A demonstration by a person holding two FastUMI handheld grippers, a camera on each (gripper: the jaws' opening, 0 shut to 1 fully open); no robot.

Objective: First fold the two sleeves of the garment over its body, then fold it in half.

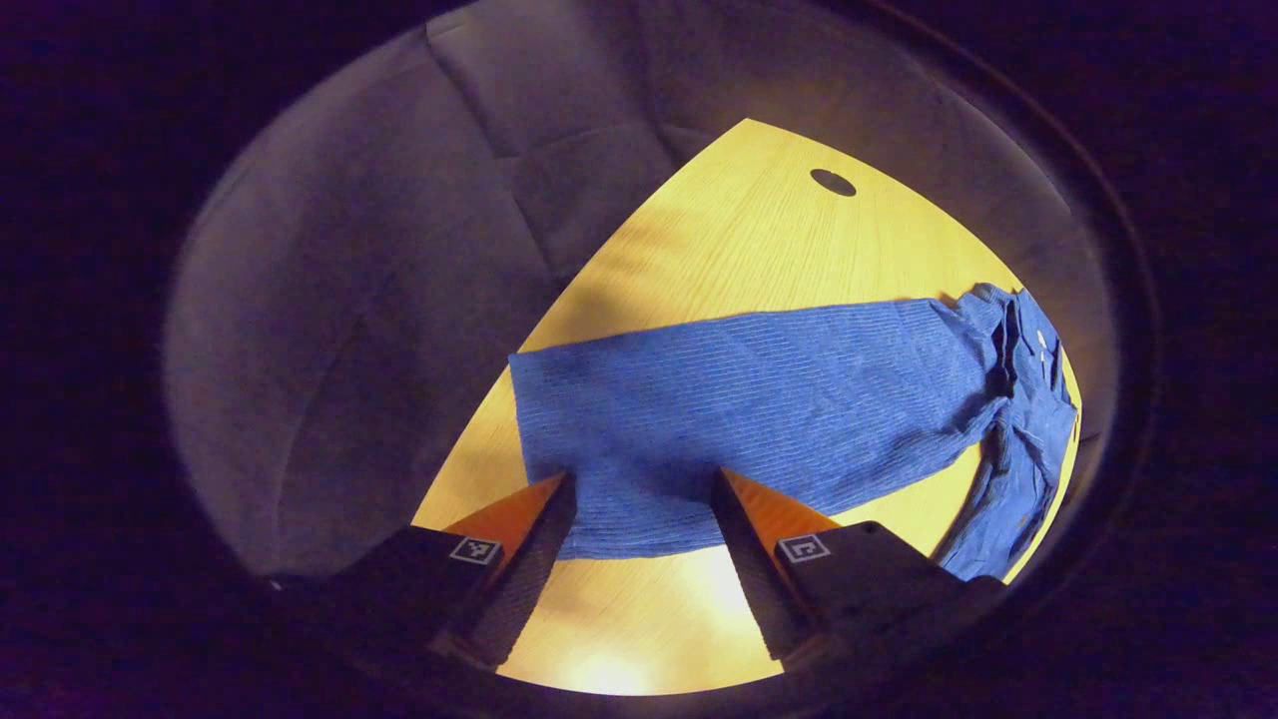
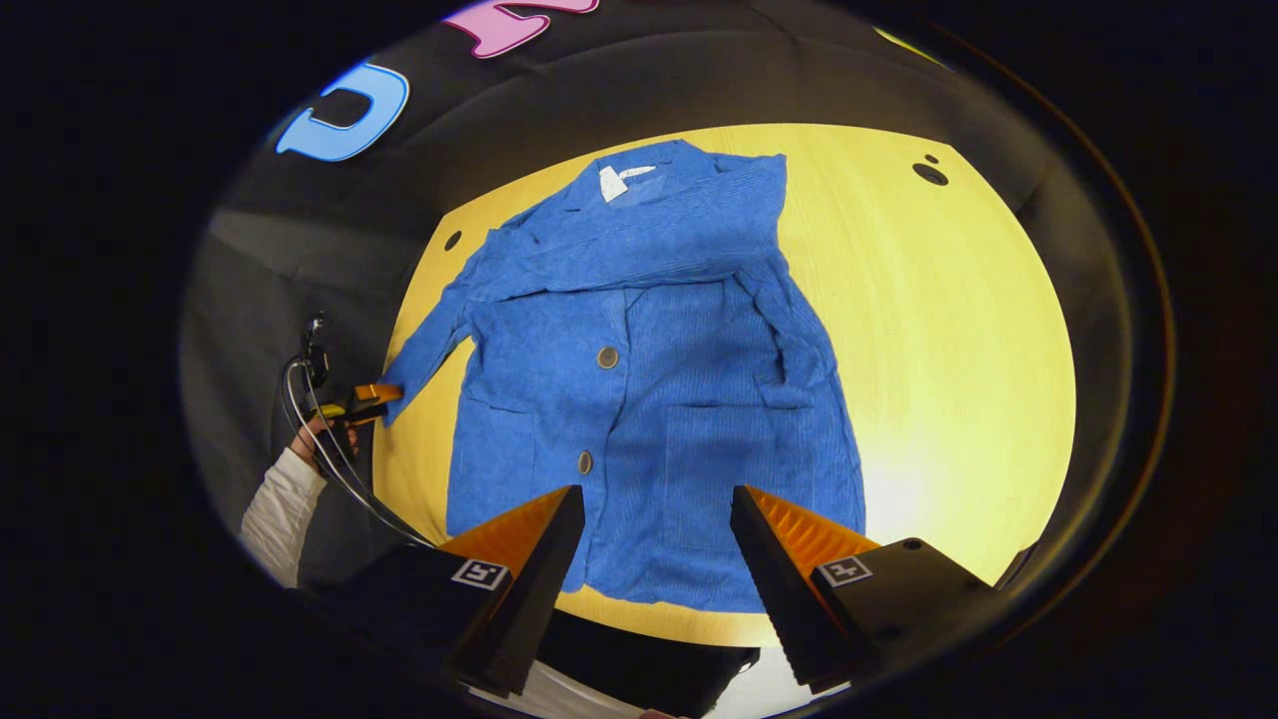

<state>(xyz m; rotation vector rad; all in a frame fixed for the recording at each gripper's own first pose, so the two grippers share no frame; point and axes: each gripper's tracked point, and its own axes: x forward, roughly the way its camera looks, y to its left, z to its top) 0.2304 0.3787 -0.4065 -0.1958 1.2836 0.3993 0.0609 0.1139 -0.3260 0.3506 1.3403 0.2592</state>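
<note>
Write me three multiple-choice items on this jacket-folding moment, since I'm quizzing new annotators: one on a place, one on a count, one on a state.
1. Where is the left gripper?
A) at the collar
B) at the outstretched sleeve's cuff
C) at a pocket

2. How many buttons show on the jacket front?
A) none
B) five
C) two

3. How do the right gripper's jaws stand?
A) open
B) shut on a pocket
C) shut on the collar

Key:
1 B, its jaws straddle the cuff end.
2 C, two show down the front in the right gripper view.
3 A, a wide gap shows the hem between them.
</note>
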